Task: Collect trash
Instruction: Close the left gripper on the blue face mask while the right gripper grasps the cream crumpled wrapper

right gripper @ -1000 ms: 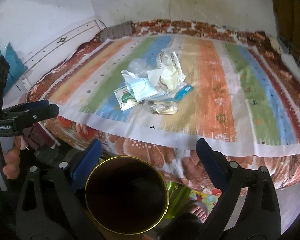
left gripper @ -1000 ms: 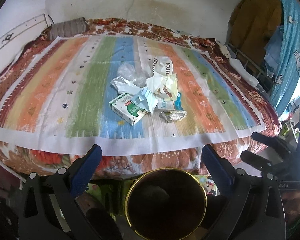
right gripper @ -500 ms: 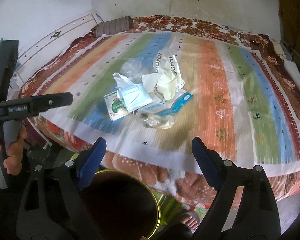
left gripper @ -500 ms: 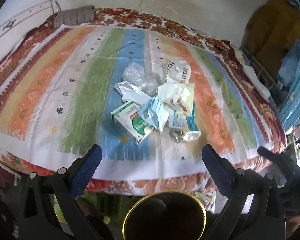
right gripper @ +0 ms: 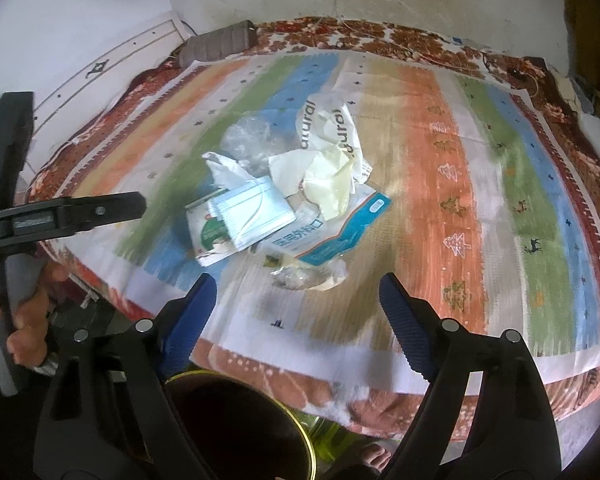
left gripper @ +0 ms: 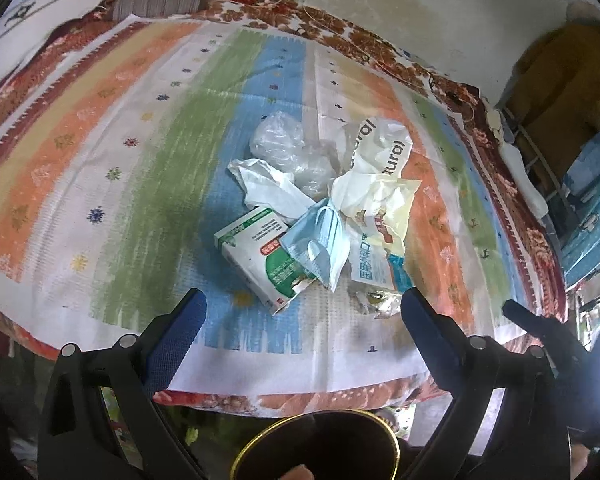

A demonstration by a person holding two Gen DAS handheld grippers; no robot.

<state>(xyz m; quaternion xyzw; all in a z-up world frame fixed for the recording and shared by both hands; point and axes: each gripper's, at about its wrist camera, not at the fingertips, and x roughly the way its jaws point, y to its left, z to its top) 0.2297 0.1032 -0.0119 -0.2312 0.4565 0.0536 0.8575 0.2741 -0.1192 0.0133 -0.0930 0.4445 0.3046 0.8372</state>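
Note:
A heap of trash lies mid-bed on the striped cloth: a green-and-white carton, a blue face mask, a cream bag, clear plastic, a blue-and-white pouch and a crumpled clear wrapper. My left gripper is open and empty, just short of the carton. My right gripper is open and empty, just short of the wrapper. A dark bin with a gold rim stands below the bed's front edge.
The striped cloth covers a floral bedspread. A grey bolster lies at the far left corner by the wall. Clothes and a rack stand at the right. The left gripper shows from the side in the right wrist view.
Both grippers have moved forward and up over the bed's front edge toward the heap. The bin has dropped lower in both views. Both stay open.

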